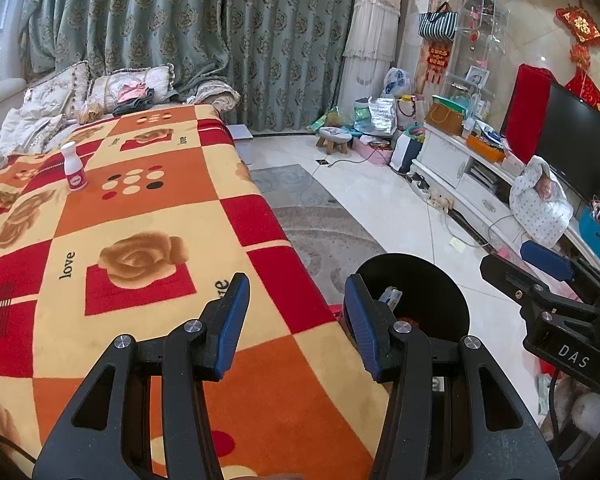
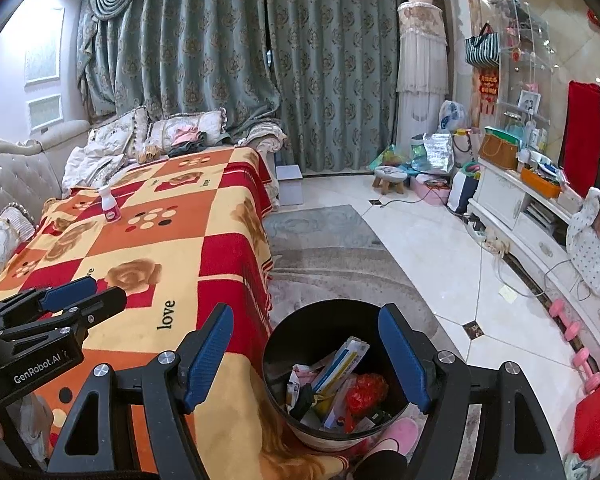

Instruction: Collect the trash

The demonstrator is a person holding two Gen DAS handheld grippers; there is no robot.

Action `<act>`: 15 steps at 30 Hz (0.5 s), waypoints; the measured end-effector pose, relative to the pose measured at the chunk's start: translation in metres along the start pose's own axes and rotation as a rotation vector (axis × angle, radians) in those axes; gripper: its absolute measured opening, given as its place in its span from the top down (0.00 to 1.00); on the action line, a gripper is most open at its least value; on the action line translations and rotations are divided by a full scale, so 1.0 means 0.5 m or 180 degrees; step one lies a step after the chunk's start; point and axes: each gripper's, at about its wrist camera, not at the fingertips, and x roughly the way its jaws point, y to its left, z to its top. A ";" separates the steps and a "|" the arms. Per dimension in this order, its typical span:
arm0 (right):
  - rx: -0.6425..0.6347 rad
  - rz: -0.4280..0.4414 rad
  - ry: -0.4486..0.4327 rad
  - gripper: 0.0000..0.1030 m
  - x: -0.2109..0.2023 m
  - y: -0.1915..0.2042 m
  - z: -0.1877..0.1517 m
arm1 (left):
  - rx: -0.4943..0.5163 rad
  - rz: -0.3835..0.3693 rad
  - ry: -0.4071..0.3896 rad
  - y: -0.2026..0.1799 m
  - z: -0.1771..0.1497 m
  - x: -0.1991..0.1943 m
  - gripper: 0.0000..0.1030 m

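Bottle (image 1: 75, 166) upright on blanket (image 1: 172, 216)

Each gripper is built from matte black linkage arms with triangular cut-outs, joined by round silver pivot screws. The left gripper (image 1: 296, 288) carries two ribbed blue pads (image 1: 236, 322) on its fingers; white "GenRobot.AI" lettering is printed on its body. The right gripper (image 2: 306, 318) is fitted identically — blue ribbed pads (image 2: 402, 354), silver screws — and "DAS" is marked in white on its side. A pink slipper (image 2: 400, 432) is worn.
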 end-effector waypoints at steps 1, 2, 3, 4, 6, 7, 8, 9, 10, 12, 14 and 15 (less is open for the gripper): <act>-0.0002 -0.0001 0.0006 0.29 0.001 0.001 0.000 | -0.0001 0.0002 0.0004 0.001 0.000 0.000 0.53; -0.0006 -0.0004 0.0008 0.29 0.001 0.001 -0.001 | -0.0005 0.0005 0.0006 0.002 0.000 0.000 0.53; -0.0006 -0.0004 0.0005 0.29 0.001 0.001 0.000 | -0.0011 0.0006 0.0007 0.002 0.000 0.000 0.53; -0.0005 -0.0002 0.0004 0.29 0.001 0.001 0.000 | -0.0010 0.0005 0.0008 0.003 0.000 0.000 0.53; -0.0002 -0.0001 0.0008 0.29 0.001 0.001 0.000 | -0.0007 0.0005 0.0006 0.003 0.000 0.000 0.53; -0.0002 0.0001 0.0011 0.29 0.001 0.002 -0.001 | -0.0007 0.0006 0.0006 0.003 0.000 0.000 0.53; -0.0004 0.0001 0.0012 0.29 0.001 0.002 -0.001 | -0.0009 0.0005 0.0008 0.003 0.000 0.000 0.53; -0.0008 0.0002 0.0017 0.29 0.003 0.002 -0.001 | -0.0010 0.0003 0.0010 0.003 0.000 0.000 0.53; -0.0010 0.0004 0.0022 0.29 0.003 0.002 -0.001 | -0.0008 0.0004 0.0010 0.003 0.000 0.000 0.53; -0.0014 0.0006 0.0031 0.28 0.004 0.002 -0.004 | -0.0011 0.0008 0.0017 0.003 -0.001 0.001 0.53; -0.0019 0.0009 0.0038 0.28 0.004 0.002 -0.006 | -0.0020 0.0004 0.0030 0.000 -0.003 0.003 0.53; -0.0021 0.0011 0.0040 0.28 0.005 0.003 -0.003 | -0.0021 0.0003 0.0034 0.000 -0.003 0.004 0.53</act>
